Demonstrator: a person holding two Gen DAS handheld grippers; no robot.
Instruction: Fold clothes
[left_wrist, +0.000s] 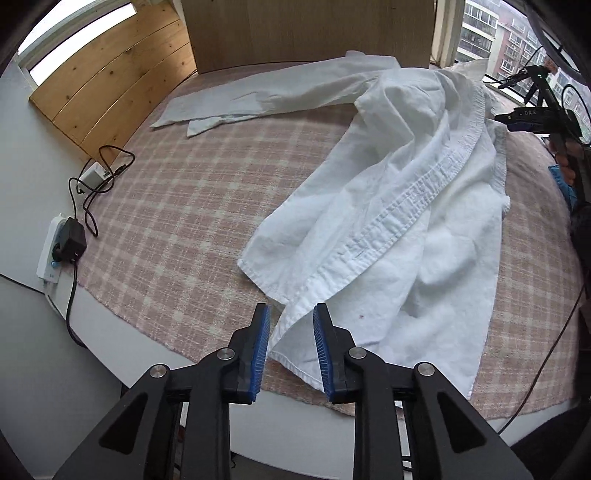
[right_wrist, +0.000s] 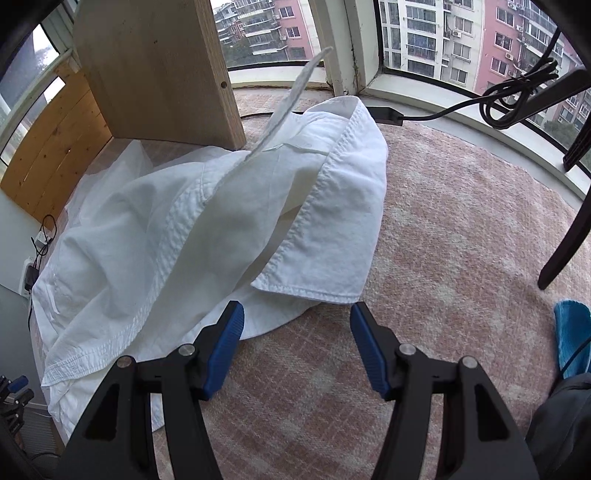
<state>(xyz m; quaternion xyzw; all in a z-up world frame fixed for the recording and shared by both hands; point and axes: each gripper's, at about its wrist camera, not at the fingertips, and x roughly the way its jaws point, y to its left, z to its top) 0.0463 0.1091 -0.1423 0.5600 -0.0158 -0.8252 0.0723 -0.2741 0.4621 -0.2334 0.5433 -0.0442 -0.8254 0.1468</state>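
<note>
A crumpled white shirt (left_wrist: 388, 206) lies on a pink plaid cloth (left_wrist: 177, 206), with one sleeve (left_wrist: 258, 99) stretched out toward the far left. My left gripper (left_wrist: 291, 314) is open at the near edge, and the shirt's bottom hem corner (left_wrist: 295, 332) lies between its blue pads. My right gripper (right_wrist: 295, 310) is open wide just short of a stitched flap (right_wrist: 332, 229) of the shirt (right_wrist: 147, 236), holding nothing. A thin strip of fabric (right_wrist: 291, 92) sticks up. The right gripper (left_wrist: 532, 118) also shows at the far right in the left wrist view.
A power strip with a black charger (left_wrist: 68, 240) and loose cables (left_wrist: 103, 166) sit at the left table edge. An upright wooden board (right_wrist: 159, 70) stands behind the shirt. A dark leg (right_wrist: 569, 236), a black cable (right_wrist: 517, 99) and windows lie to the right.
</note>
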